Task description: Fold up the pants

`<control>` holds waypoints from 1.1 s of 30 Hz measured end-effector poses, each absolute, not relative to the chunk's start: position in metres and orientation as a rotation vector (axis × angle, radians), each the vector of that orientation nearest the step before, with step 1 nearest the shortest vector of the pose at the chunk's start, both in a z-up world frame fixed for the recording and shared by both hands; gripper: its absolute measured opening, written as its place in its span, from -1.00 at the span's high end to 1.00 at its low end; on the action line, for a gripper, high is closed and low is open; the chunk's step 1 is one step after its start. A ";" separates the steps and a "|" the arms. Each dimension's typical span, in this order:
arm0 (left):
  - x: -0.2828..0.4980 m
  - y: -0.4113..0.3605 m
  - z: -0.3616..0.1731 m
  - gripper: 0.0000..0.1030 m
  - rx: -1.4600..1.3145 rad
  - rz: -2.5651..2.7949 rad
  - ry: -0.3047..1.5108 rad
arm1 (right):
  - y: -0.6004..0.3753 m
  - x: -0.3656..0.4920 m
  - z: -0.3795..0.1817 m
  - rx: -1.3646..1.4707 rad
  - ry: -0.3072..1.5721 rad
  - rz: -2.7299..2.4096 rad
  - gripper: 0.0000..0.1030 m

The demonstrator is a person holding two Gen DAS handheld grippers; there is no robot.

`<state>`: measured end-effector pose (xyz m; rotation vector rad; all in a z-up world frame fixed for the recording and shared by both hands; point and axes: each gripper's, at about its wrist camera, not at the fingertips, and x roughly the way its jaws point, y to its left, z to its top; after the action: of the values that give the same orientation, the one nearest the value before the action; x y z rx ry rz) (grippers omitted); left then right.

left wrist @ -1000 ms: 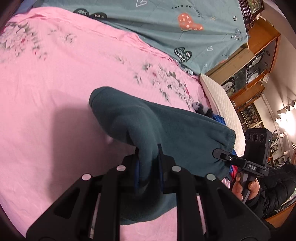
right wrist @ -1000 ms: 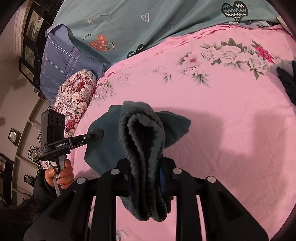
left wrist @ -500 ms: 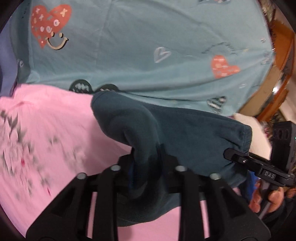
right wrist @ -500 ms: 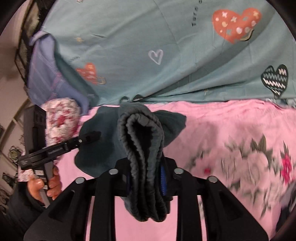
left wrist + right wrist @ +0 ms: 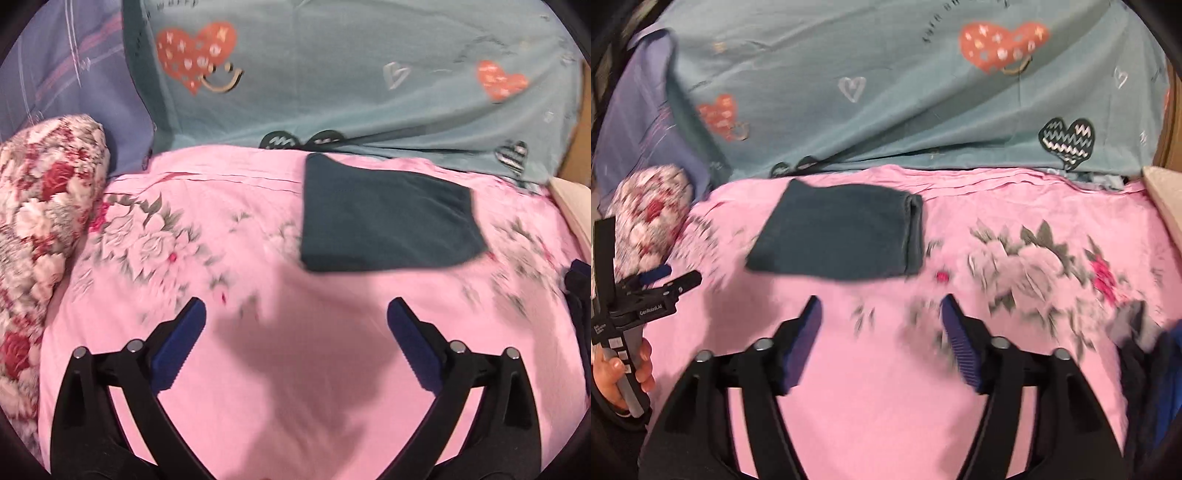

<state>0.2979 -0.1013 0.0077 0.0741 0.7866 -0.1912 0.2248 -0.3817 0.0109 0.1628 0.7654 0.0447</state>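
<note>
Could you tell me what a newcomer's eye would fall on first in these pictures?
The folded dark teal pants lie flat on the pink floral sheet, near its far edge below the teal heart-print blanket. In front, the left gripper and right gripper gape wide open, holding nothing.

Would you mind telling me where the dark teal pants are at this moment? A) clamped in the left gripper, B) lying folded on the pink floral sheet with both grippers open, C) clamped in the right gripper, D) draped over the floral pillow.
B: the pants lie as a flat folded rectangle on the pink sheet, while the left gripper and right gripper both show spread, empty jaws short of them.
</note>
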 end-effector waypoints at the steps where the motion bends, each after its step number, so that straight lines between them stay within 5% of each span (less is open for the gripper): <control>1: 0.273 -0.098 0.015 -0.96 0.074 -0.206 0.769 | -0.375 0.203 0.017 0.144 0.764 0.039 -0.81; 3: 0.225 -0.096 0.030 -0.96 0.074 -0.209 0.732 | -0.361 0.156 0.030 0.113 0.730 0.025 -0.96; 15: 0.017 -0.074 0.073 -0.96 0.093 -0.159 0.543 | -0.328 -0.030 0.042 0.074 0.601 -0.002 -0.97; 33: -0.016 -0.068 0.068 -0.96 0.076 -0.098 0.518 | -0.329 -0.073 0.027 0.073 0.578 -0.050 -0.97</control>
<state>-0.0161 -0.0679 0.0675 0.0760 0.5180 -0.0984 -0.0734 -0.3289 0.0275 0.0728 0.5783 -0.0499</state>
